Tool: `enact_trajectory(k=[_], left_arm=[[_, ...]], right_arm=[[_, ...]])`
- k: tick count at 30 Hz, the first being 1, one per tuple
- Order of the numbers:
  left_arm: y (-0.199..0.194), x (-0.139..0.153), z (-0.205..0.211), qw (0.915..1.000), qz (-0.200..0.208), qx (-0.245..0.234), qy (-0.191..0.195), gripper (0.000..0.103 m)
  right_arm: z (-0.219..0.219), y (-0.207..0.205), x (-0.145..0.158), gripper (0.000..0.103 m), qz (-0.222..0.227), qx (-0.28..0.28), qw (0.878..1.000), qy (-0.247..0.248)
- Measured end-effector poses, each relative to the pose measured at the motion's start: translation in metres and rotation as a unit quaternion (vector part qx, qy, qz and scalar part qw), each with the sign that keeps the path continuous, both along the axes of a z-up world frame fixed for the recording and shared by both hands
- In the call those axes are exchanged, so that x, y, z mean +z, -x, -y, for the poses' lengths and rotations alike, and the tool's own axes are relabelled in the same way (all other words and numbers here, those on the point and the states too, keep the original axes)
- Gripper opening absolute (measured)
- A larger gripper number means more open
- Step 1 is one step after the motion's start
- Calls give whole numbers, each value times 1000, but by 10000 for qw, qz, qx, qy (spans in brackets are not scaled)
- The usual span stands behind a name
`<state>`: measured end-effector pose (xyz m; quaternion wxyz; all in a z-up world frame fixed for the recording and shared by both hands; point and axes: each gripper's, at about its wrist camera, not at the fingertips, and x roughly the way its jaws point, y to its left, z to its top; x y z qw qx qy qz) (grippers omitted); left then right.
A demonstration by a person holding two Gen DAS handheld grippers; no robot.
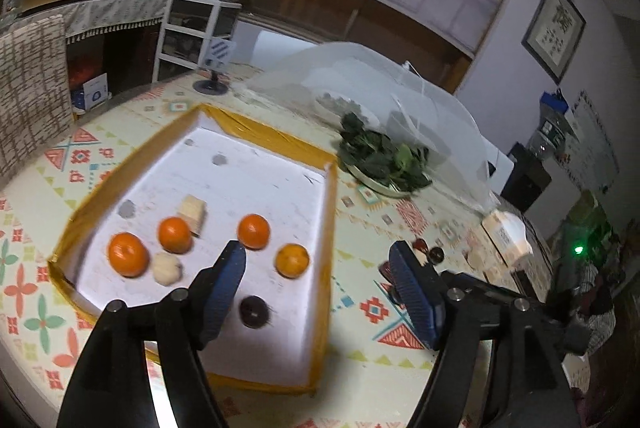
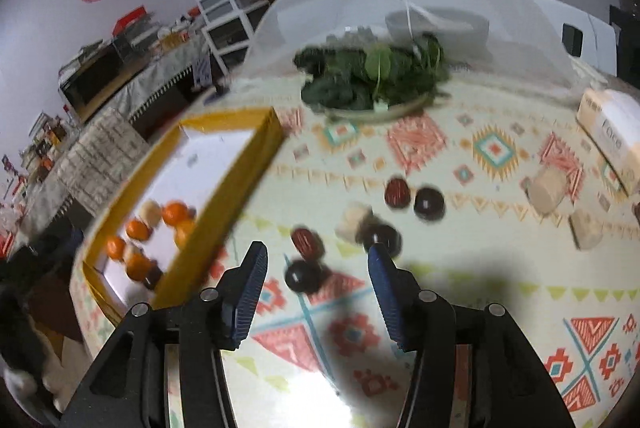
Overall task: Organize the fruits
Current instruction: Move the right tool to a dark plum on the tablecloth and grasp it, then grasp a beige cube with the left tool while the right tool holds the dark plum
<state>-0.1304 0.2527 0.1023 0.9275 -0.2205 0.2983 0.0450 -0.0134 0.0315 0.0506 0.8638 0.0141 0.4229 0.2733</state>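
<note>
A white tray with a yellow rim holds several oranges, a pale round piece, a beige block and a dark round fruit. My left gripper is open and empty above the tray's near right corner. My right gripper is open and empty over the tablecloth, just above a dark round fruit and a red-brown one. More dark and red fruits and pale pieces lie loose beyond. The tray lies to its left.
A plate of green leaves sits under a white mesh food cover at the back. A tissue box and beige blocks lie at the right. A small stand is behind the tray.
</note>
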Motion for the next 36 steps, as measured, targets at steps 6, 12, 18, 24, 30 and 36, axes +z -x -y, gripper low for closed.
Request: enact_trajectory(k=[6,12,18,24,30,36], left_arm=[[-7,-1,21,9994,-120,-47,-323,74],[-12,-4,38,9968,-220,-79,-769,74],[-17,-8,42,9968,-298,-176,-721,74],[-25,-10,55,9949,-360,-351,-870,74],[-47,-24,82,9914,-553,-724,-937,74],[-73,-31,126,9821,-657,-1302,-1193,74]], right_arm=[[-25,-1,-20,56,37,271,9992,283],[-44,-6,-38,42,-6,296,9982,517],[-25,-5,-34,28,10,152,9990,428],[24,3,-22,28,126,-214,9993,265],[77,-3,-16,28,136,-651,9978,-11],[117,-9,-17,28,132,-950,9952,-186]])
